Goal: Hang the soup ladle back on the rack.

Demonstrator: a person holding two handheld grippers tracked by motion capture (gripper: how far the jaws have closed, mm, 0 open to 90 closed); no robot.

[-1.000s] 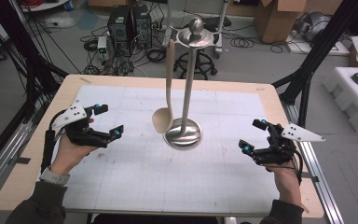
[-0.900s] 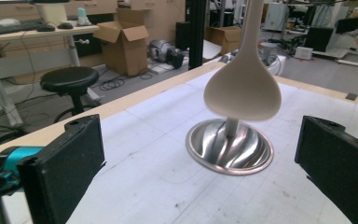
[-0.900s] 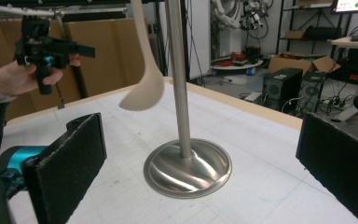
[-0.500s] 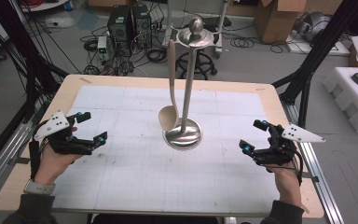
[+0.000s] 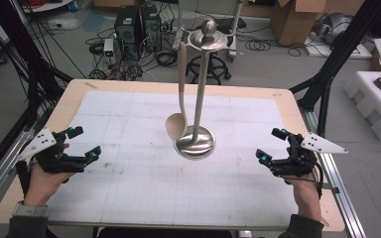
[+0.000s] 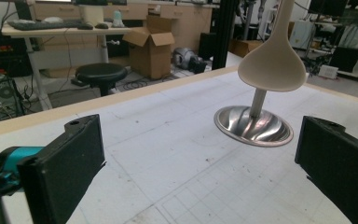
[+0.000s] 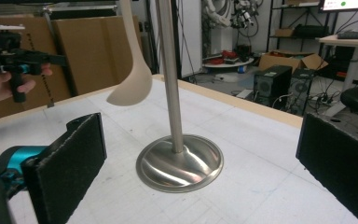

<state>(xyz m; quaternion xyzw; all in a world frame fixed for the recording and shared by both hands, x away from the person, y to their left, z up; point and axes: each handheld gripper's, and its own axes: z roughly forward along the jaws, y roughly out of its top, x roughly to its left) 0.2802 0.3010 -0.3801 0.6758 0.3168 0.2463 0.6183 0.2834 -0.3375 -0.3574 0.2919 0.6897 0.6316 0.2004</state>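
A steel utensil stand [image 5: 194, 144] rises from a round base at the middle of the table, and a beige ladle [image 5: 176, 126] hangs from its top ring, the bowl just above the base. My left gripper [image 5: 85, 142] is open at the table's left, well away from the stand. Between its jaws [image 6: 200, 186] I see the ladle bowl [image 6: 272, 70] and the stand base [image 6: 254, 126] farther off. At the right, my right gripper [image 5: 270, 145] is open and empty. It [image 7: 200, 182] faces the stand base [image 7: 181, 162] and the ladle [image 7: 133, 84].
A white gridded mat [image 5: 129, 188] covers the wooden table [image 5: 297, 106]. Black frame posts [image 5: 327, 69] stand at the table's corners. Cables, computer cases [image 5: 136, 25] and a stool [image 5: 208, 69] sit on the floor beyond the far edge. The other hand's gripper [image 7: 18, 56] is visible in the right gripper view.
My left gripper has drawn back to the left, away from the ladle, still open. The ladle has swung slightly on the stand. The right gripper has not moved.
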